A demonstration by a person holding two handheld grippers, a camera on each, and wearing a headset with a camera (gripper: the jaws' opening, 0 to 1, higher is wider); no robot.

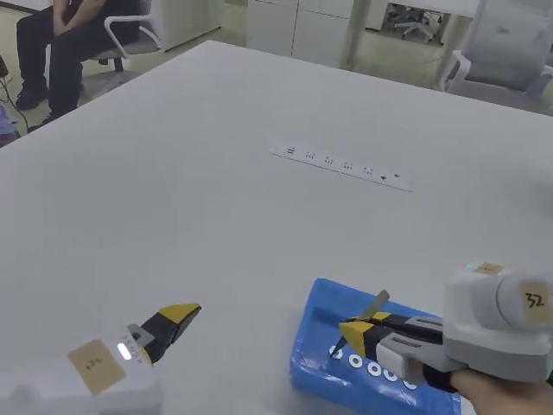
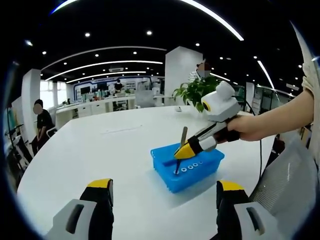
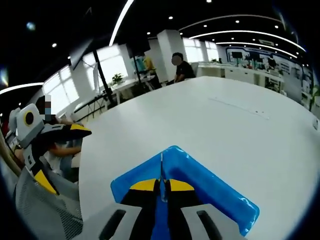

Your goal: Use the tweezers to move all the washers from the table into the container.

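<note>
The right gripper [image 1: 350, 328] has its jaws clamped on the tweezers [image 1: 377, 304], tilted so the tips reach down into the blue container [image 1: 304, 367] just below the jaws, probably to drop a washer beside the washers [image 1: 373, 369] lying in a row there. The left gripper [image 2: 165, 200], jaws spread and empty, hovers over the worktop [image 1: 216, 216], apart from the container and probably not needed for this step.

One number — 32 — stands on the yellow sticker [image 1: 534, 300] of the right gripper [image 1: 350, 332].
</note>
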